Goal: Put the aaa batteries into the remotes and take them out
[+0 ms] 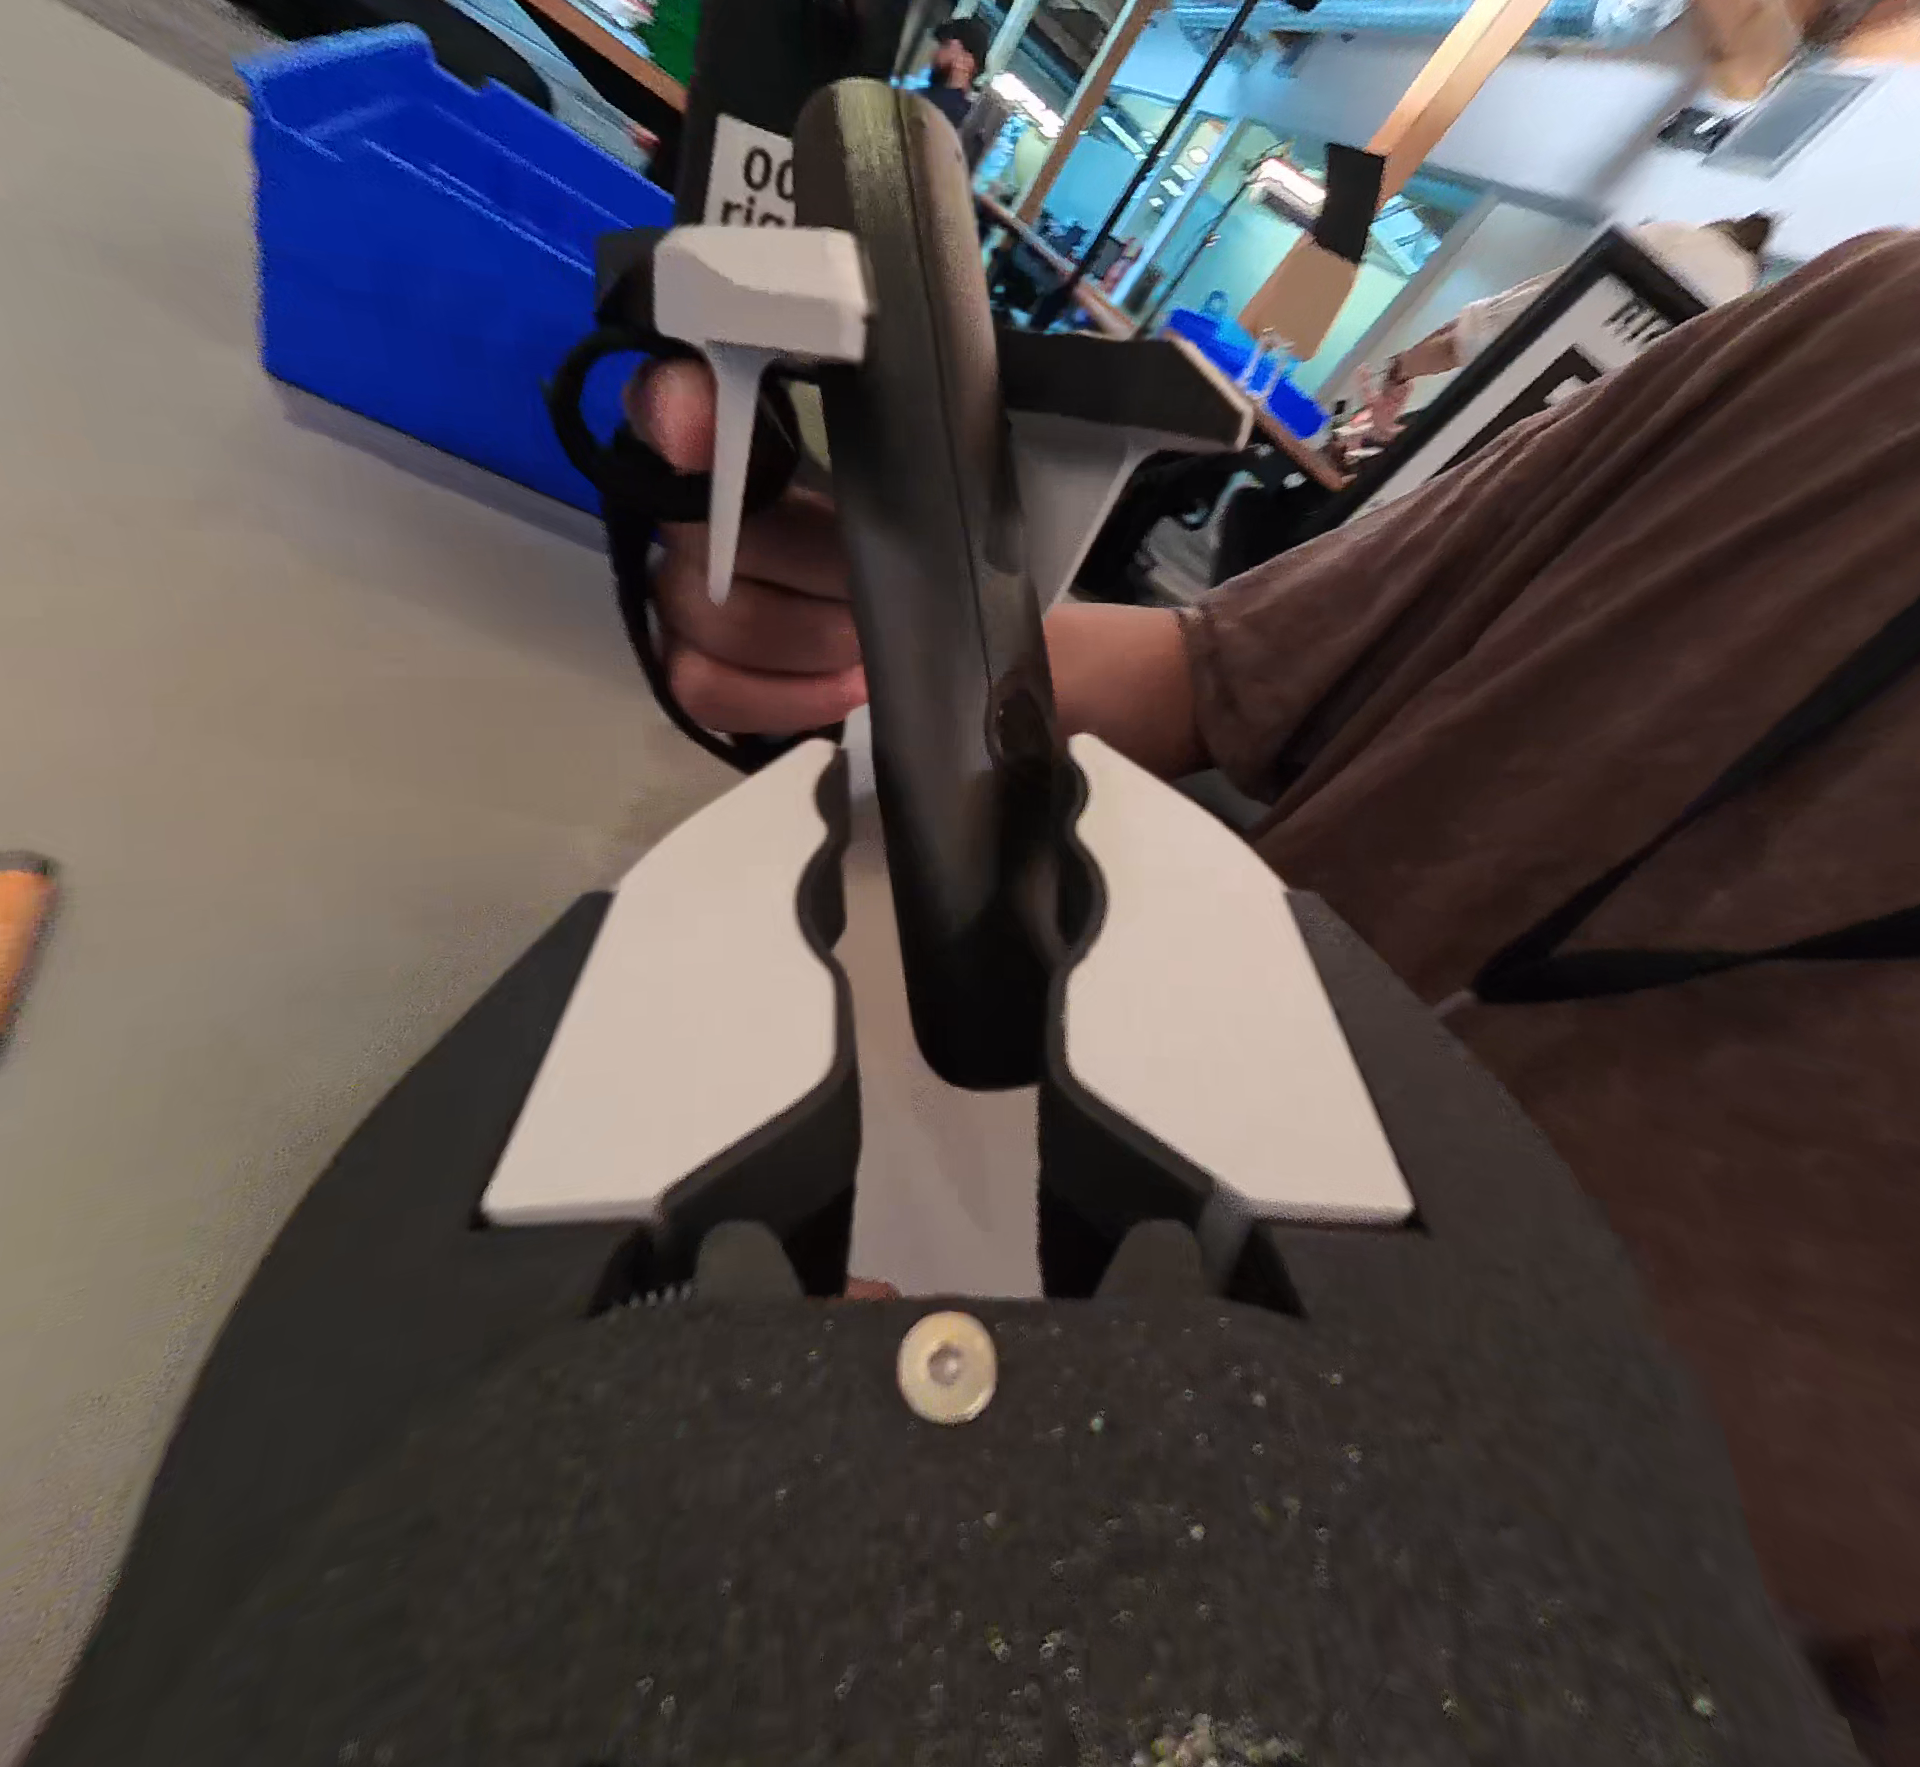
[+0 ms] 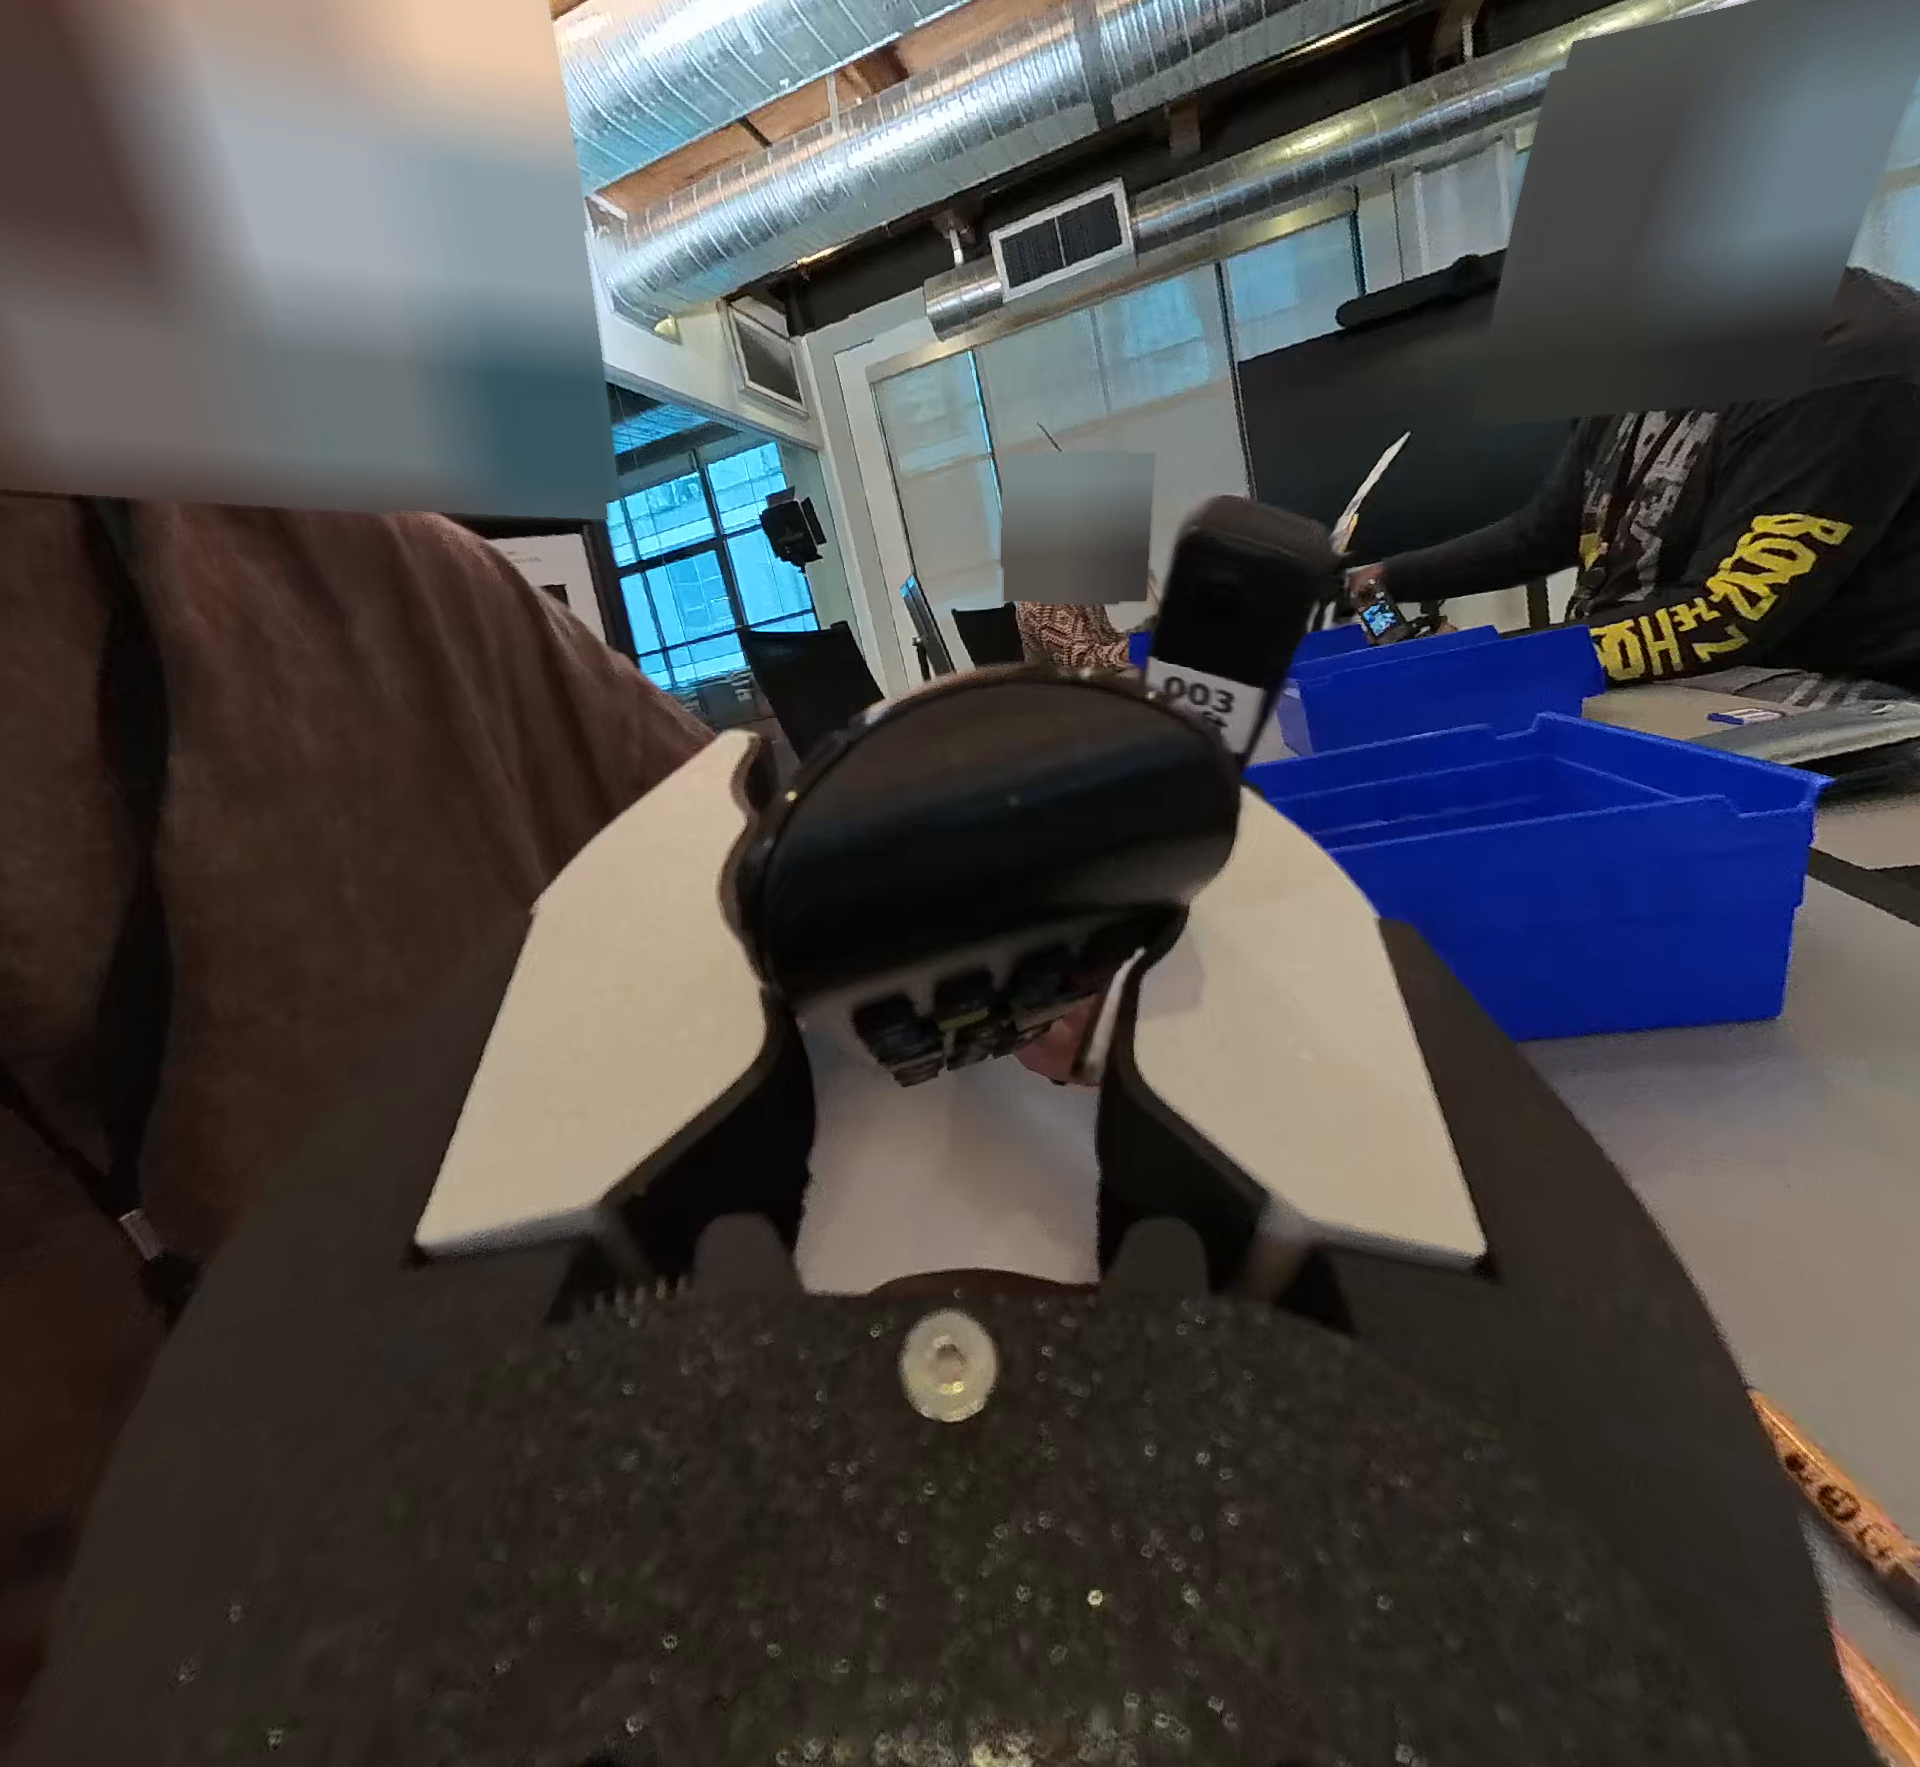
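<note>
A black remote (image 1: 914, 470) is held upright off the grey table (image 1: 208, 678), seen edge-on in the left wrist view. My left gripper (image 1: 951, 782) is shut on its near end. My right gripper (image 1: 899, 574) faces it from the far side, one finger on each side of the remote's far end. In the right wrist view the remote (image 2: 987, 844) points end-on at the camera, button face down, and fills my right gripper (image 2: 997, 782), touching both fingers. The left gripper's camera body (image 2: 1226, 605) rises behind it. No batteries show.
A blue bin (image 1: 416, 263) stands on the table behind the grippers; it also shows in the right wrist view (image 2: 1558, 886), with a second blue bin (image 2: 1444, 678) behind. The holder's brown shirt (image 1: 1558, 678) is close. An orange object (image 1: 21, 928) lies at the left edge. Across from one pair of fingers to the other is roughly 6 cm. The left tips stand about 15 cm off the orange object (image 1: 21, 928).
</note>
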`<action>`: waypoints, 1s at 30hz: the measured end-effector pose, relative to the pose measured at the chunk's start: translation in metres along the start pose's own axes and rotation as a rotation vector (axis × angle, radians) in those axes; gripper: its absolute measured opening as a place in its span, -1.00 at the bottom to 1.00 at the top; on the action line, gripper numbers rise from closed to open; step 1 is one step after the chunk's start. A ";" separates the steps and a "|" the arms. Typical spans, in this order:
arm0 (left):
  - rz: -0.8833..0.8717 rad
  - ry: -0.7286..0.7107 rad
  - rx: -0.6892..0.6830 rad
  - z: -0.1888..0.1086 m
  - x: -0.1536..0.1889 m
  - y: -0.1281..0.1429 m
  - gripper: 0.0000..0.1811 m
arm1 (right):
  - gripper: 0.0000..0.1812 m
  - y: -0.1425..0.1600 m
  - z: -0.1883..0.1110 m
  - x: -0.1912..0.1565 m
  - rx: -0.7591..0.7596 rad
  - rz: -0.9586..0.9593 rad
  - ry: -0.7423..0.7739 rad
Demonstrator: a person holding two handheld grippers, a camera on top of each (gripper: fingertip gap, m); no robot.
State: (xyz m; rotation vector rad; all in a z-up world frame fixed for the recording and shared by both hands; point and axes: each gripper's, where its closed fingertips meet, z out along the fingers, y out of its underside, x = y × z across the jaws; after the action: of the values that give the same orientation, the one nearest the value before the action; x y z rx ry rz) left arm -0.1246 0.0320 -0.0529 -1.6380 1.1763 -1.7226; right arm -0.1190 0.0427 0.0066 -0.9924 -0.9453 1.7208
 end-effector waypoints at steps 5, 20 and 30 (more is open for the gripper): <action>-0.096 0.052 -0.032 0.004 -0.007 0.003 -0.67 | -0.26 0.003 -0.002 0.005 -0.004 -0.001 -0.009; -0.273 0.190 -0.024 0.013 0.003 0.009 -0.64 | -0.26 -0.001 -0.009 0.001 0.035 0.042 -0.059; -0.211 0.043 0.045 0.008 -0.011 0.008 -0.71 | -0.27 -0.001 -0.009 0.006 0.053 0.032 -0.009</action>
State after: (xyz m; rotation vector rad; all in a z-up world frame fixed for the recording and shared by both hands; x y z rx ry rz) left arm -0.1166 0.0348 -0.0657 -1.7593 1.0055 -1.9066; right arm -0.1117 0.0499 0.0029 -0.9710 -0.8897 1.7688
